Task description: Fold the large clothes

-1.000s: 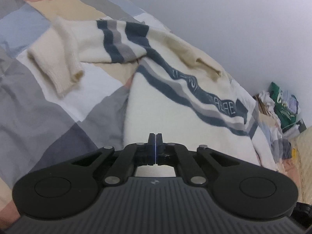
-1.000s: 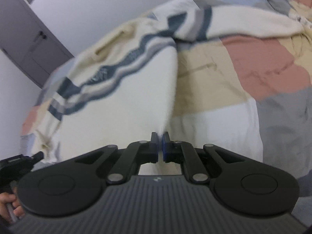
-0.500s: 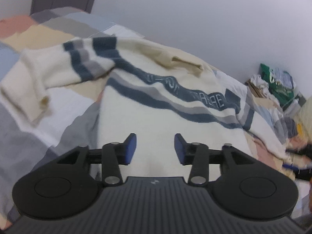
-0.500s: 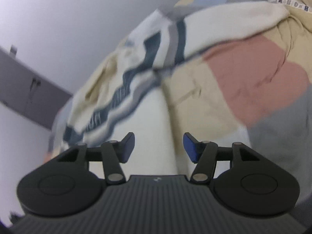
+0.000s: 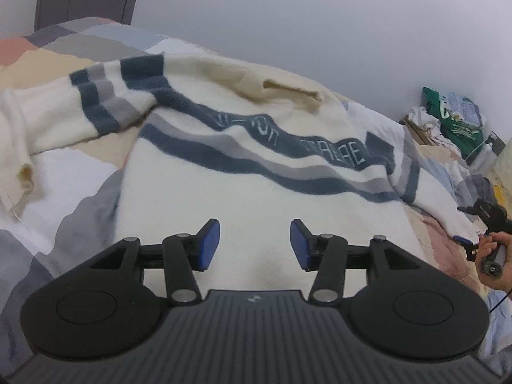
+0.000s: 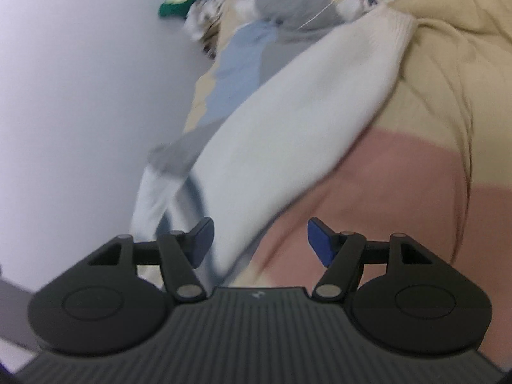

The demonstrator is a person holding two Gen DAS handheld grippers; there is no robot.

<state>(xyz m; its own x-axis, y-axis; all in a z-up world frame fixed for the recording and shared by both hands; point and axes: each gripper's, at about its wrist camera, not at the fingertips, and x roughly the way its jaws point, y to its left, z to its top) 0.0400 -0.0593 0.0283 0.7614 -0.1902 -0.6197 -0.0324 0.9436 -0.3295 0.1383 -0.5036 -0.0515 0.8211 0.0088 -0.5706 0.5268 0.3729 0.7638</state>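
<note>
A large cream sweater (image 5: 256, 166) with dark blue and grey stripes lies spread flat on the bed, collar toward the wall. Its left sleeve (image 5: 48, 118) stretches out to the left. My left gripper (image 5: 255, 244) is open and empty just above the sweater's lower hem. In the right wrist view the sweater's right sleeve (image 6: 288, 121) runs diagonally up to its cuff. My right gripper (image 6: 260, 240) is open and empty over that sleeve's lower part. The right gripper also shows at the right edge of the left wrist view (image 5: 473, 240), held by a hand.
The patchwork bedcover (image 5: 57, 60) of grey, beige, pink and blue lies under the sweater. A white wall (image 5: 320, 16) runs along the far side. A pile of clothes and a green bag (image 5: 454, 118) sit at the bed's right end.
Both grippers were shut at the sweater's hem and have opened and let it go. The right gripper has swung right to the right sleeve.
</note>
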